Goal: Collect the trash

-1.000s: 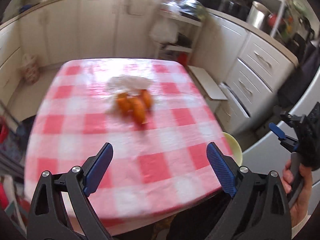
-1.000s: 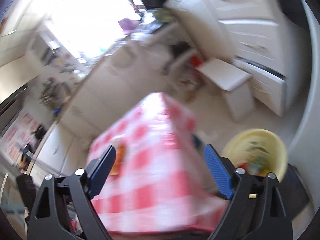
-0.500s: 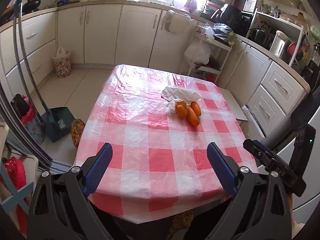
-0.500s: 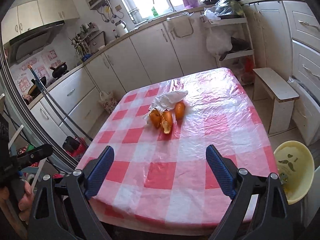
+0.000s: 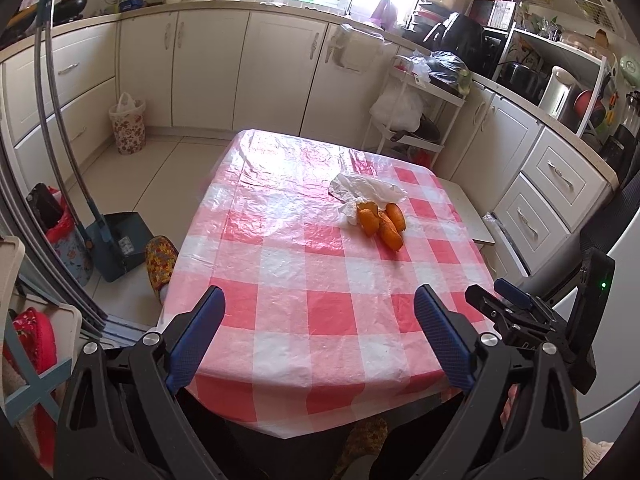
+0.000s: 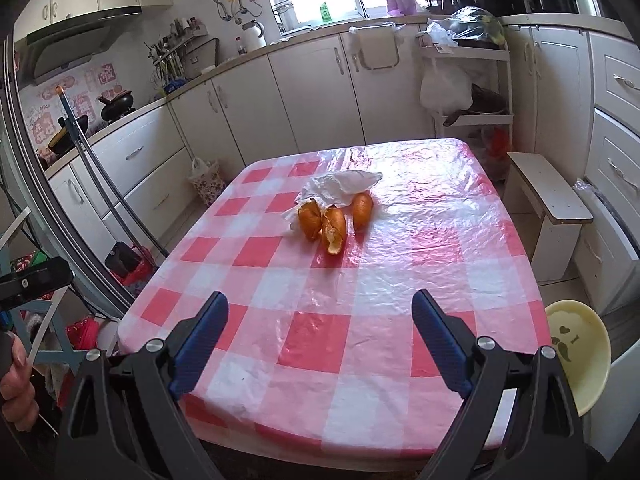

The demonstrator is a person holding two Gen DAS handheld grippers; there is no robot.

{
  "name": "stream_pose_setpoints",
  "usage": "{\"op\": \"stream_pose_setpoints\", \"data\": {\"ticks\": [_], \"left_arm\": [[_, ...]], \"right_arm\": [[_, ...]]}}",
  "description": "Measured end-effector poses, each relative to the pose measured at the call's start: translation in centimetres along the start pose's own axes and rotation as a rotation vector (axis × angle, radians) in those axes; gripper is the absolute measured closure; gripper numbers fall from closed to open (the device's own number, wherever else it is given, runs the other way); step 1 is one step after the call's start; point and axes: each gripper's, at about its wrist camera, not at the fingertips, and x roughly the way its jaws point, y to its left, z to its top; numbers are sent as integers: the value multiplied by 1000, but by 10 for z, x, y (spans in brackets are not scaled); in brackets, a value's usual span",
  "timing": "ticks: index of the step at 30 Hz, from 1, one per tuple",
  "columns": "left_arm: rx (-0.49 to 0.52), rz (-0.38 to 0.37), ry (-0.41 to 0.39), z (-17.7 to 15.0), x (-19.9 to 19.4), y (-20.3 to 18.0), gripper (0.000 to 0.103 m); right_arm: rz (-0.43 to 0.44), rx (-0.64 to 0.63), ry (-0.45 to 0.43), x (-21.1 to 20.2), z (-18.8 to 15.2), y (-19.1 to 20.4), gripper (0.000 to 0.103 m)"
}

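Orange peels (image 6: pixel 334 220) + tissue (image 6: pixel 340 186) mid-table, well ahead of both grippers; left gripper (image 5: pixel 320 336) & right gripper (image 6: pixel 320 340) wide open, empty.

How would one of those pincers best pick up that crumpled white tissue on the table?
Probably by the raised, puckered fold at the crumpled tissue's far end, coming down from above. That end lies clear of the orange peels, and its ridge gives the fingers something to close on.

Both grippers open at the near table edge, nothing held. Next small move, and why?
Probably reach the right gripper forward toward the orange peels. Both it and the left gripper are open, empty and well short of the trash. The peels and the crumpled tissue lie together past the middle of the checkered tablecloth, and the yellow bin sits off the table's right side.
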Motion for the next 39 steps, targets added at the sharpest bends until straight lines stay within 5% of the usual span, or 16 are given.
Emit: {"op": "stream_pose_setpoints", "data": {"ticks": [39], "left_arm": [[17, 0, -8, 0, -5, -5, 11]], "right_arm": [[5, 0, -1, 0, -1, 0, 14]]}}
